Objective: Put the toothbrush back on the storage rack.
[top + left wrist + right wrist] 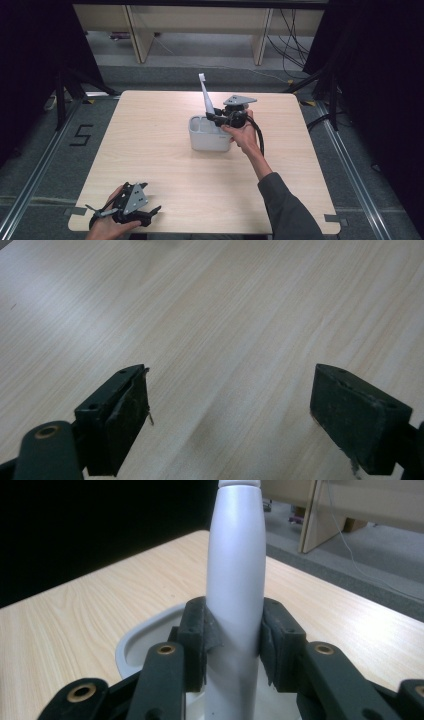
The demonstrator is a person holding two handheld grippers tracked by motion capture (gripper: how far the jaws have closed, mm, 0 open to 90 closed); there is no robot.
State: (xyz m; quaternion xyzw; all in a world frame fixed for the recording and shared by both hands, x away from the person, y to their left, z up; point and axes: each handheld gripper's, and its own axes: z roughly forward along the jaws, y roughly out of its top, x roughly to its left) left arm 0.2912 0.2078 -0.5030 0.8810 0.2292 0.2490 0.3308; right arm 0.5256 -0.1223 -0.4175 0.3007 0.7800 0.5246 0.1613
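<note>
While clamped between the right gripper (234,645) pads, sits upright: one white electric toothbrush (206,97), lower end down inside the white holder cup (208,138) near the middle of the tabletop (150,150), brush head sticking up and leaning a bit away. Gripped on the fat part of the handle, jaws snug on both sides, so definitely closed on it.

Handling-wise, probably light but a bit bottom-heavy, like these usually are. Stiff plastic body, smooth and rounded, tapering upward, so likely slippery and prone to sliding or twisting in the pads if squeezed too high up. Best taken right where it is now, on the thick lower handle, not on the skinny neck, which looks like the weak spot. Cup looks light too, could tip or skate if the handle drags on the rim.

Left gripper (230,405) parked over bare wood at the near left corner, jaws wide apart, nothing between them.

Count: one toothbrush, one cup, two grippers, one tabletop. Nothing else on the wood as far as visible.
</note>
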